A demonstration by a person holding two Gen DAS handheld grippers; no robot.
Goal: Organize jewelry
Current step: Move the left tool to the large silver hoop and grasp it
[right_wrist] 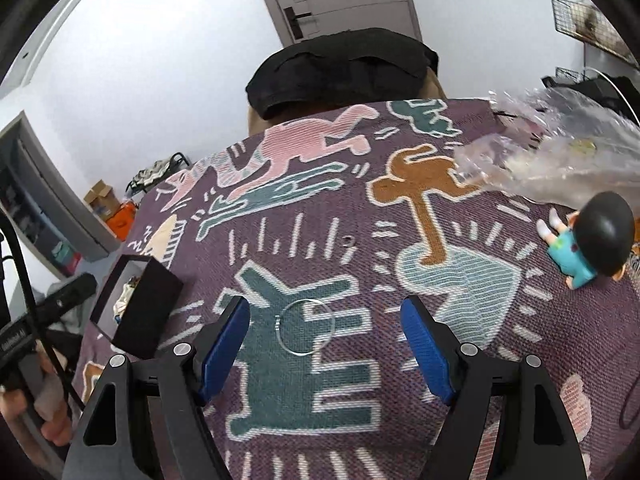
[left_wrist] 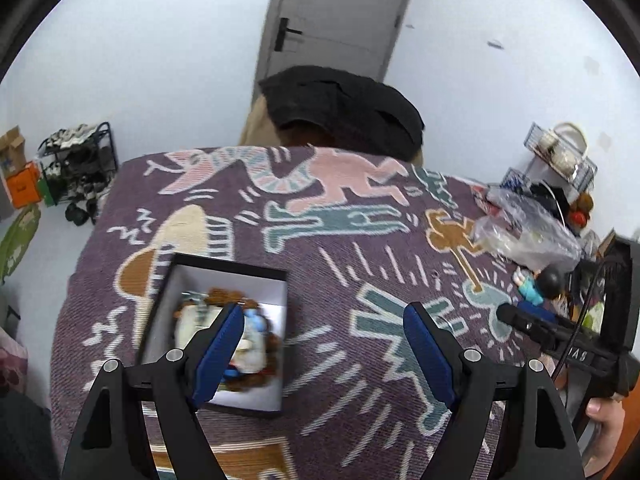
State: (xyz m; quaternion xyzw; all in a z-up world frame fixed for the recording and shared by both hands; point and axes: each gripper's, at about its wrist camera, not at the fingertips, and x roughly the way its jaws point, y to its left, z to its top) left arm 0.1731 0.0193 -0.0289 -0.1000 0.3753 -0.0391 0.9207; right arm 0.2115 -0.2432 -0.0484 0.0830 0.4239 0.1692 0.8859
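A black box with a white inside [left_wrist: 276,296] lies on the patterned purple cloth; it holds brown beads and other jewelry [left_wrist: 228,294]. My left gripper [left_wrist: 324,348] is open and empty, its left finger over the box. In the right wrist view the box [right_wrist: 148,312] is at the left. A thin silver hoop [right_wrist: 307,326] lies flat on the cloth between the fingers of my right gripper [right_wrist: 325,342], which is open and empty above it. A small silver piece [right_wrist: 349,239] lies farther back on the cloth.
A toy figure with a black head and blue shirt [right_wrist: 592,240] lies at the right, next to a crumpled clear plastic bag [right_wrist: 552,156]. A chair with a black cloth [right_wrist: 340,68] stands behind the table. A shoe rack [left_wrist: 80,164] is on the floor at the left.
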